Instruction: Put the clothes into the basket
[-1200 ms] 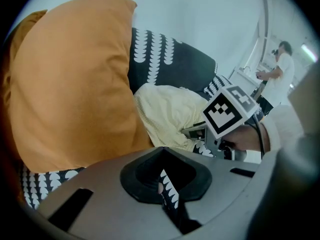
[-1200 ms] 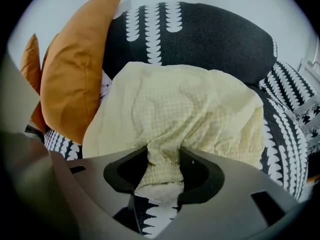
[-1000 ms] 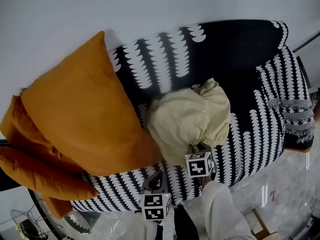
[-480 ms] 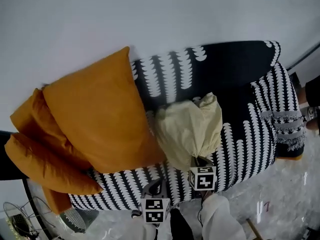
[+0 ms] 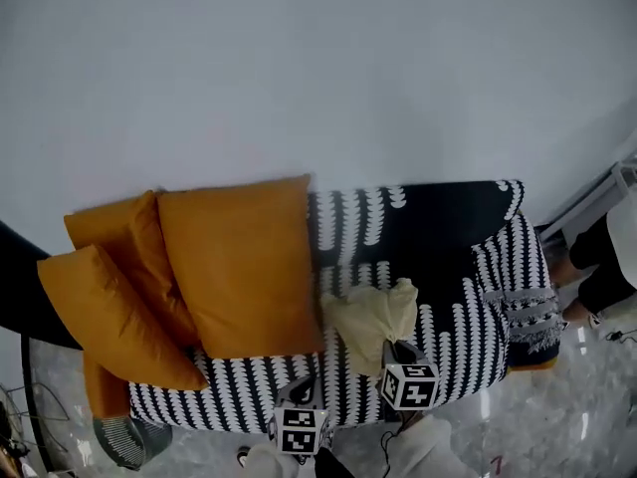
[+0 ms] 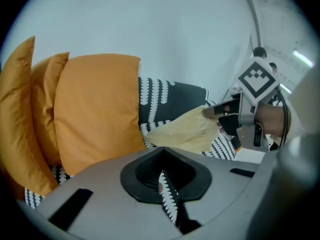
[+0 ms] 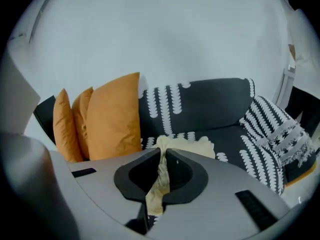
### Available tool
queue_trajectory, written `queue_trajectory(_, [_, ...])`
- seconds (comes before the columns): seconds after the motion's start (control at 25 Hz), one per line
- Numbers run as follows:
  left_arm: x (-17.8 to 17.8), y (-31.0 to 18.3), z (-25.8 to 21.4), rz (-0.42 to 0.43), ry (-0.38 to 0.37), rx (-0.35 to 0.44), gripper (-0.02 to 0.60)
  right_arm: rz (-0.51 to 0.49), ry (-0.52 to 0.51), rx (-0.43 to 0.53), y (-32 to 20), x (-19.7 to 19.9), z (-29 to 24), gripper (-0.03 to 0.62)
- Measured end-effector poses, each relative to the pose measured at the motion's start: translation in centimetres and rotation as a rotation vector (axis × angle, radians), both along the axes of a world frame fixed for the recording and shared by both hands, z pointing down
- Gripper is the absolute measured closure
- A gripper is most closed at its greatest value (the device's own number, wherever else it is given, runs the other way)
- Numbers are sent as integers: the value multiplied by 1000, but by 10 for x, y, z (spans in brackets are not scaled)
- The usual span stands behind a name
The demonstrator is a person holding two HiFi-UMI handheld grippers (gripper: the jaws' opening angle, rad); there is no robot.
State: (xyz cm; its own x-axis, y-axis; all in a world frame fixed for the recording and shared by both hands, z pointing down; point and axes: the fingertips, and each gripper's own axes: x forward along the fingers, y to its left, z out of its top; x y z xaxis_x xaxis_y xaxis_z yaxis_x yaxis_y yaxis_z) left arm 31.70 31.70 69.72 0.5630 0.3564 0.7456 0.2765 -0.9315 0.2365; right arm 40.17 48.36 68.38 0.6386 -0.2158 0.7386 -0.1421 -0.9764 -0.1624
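- A plain pale wall (image 5: 299, 68) fills the head view from 9 o'clock over 12 to 3.
- A black sofa (image 5: 438, 217) with rows of white scallops lies across the lower half. Its seat front faces 6 o'clock.
- Three orange cushions (image 5: 244, 267) lean together on the sofa's 9 o'clock end. The biggest stands upright, nearest the middle.
- A fringed black-and-white throw (image 5: 523, 312) hangs over the sofa arm at 3 o'clock.
- A pale yellow garment (image 5: 368, 317) lies bunched on the seat, just to the 3 o'clock side of the big cushion. Its 6 o'clock end is drawn up to a point.
- The right gripper (image 5: 390, 347) is at that point, clenched on the garment. In its own view a fold of yellow cloth is squeezed between the pads.
- The left gripper (image 5: 302, 391) is at the sofa's front edge, at 8 o'clock from the right one. Its jaws are together. A strip of scalloped pattern shows in the slit between them. Whether that strip is pinched cloth or the sofa seen through the slit, I cannot tell.
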Motion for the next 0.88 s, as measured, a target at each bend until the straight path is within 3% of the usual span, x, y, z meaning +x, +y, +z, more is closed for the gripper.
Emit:
queue_trajectory(0.32, [-25,-45,-80,-112,40,-26,578,-18,27,67,-26,-38,-92,562])
queue_trajectory(0.64, [-66,-100,-140,-215,94,-27,578,-82,52,169,-88,-86,-154,562])
queue_trajectory(0.88, [-105,-169,-155,-380,102,-38,578,-245,23,201,-178,-124,-166,562])
